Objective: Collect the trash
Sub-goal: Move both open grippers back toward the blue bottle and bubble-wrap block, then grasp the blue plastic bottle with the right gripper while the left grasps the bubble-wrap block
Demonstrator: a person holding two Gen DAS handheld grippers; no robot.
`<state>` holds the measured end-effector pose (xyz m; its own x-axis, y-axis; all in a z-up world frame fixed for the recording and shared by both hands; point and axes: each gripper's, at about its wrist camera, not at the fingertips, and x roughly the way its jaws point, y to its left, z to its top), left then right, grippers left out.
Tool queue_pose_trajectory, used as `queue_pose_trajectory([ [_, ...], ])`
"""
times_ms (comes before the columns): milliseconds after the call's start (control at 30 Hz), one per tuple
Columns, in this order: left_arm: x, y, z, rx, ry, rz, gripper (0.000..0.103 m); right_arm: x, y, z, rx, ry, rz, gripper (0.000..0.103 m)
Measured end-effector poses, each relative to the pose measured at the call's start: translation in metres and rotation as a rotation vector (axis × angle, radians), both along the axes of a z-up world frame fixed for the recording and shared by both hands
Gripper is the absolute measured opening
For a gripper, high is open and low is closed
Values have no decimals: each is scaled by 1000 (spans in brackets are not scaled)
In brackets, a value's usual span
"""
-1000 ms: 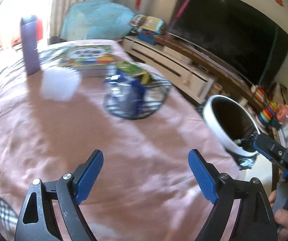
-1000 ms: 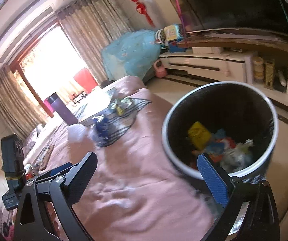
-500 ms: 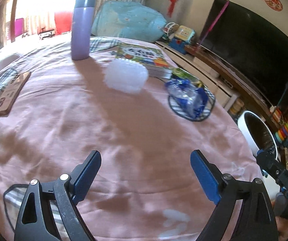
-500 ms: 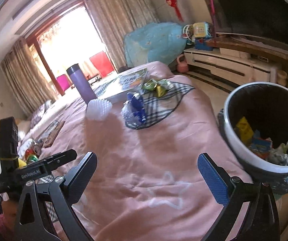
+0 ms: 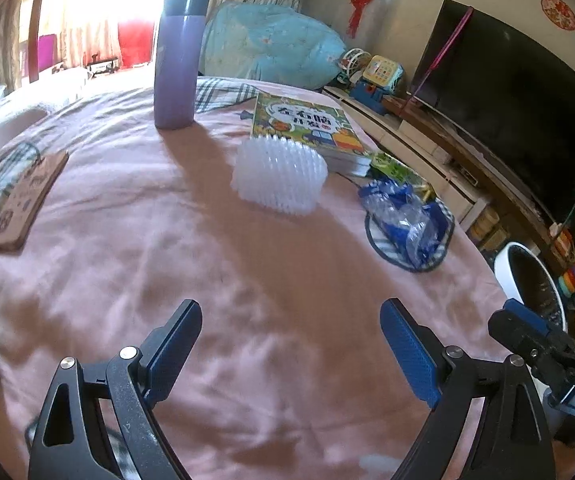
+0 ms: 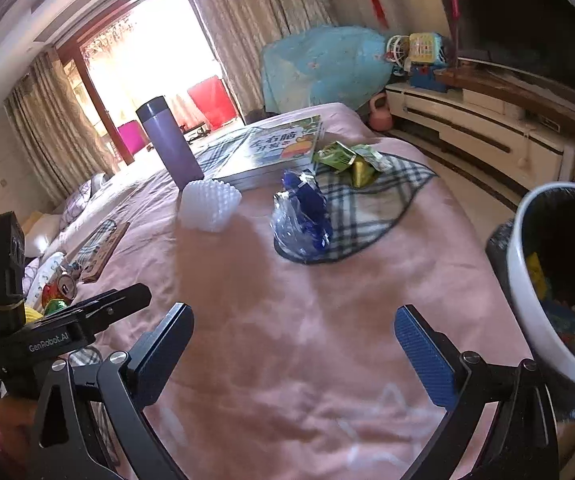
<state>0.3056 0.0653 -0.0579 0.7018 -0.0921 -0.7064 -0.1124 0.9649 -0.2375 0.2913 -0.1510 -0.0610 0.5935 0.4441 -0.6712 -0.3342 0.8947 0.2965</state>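
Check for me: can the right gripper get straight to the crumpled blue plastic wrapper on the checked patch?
Probably yes. The right gripper is open and empty, and only bare pink bedcover lies between it and the blue wrapper. The white spiky ball sits off to the left, clear of that path.

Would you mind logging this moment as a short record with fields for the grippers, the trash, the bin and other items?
left gripper: open, empty
right gripper: open, empty
trash: crumpled blue plastic wrapper, green wrappers on plaid patch
bin: beside bed, holds rubbish
other: purple flask, white spiky ball, picture book
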Motion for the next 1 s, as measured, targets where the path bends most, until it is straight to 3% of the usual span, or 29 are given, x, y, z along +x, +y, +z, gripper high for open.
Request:
queue_pose_trajectory([
  [867, 129, 15, -23, 47, 5, 10, 91, 87, 25, -17, 31, 50, 2, 101],
  [967, 137, 17, -29, 29, 7, 2, 89, 94, 26, -22, 33, 59, 8, 101],
  [1000, 138, 17, -30, 24, 5, -1, 84, 94, 27, -23, 34, 62, 12, 100],
])
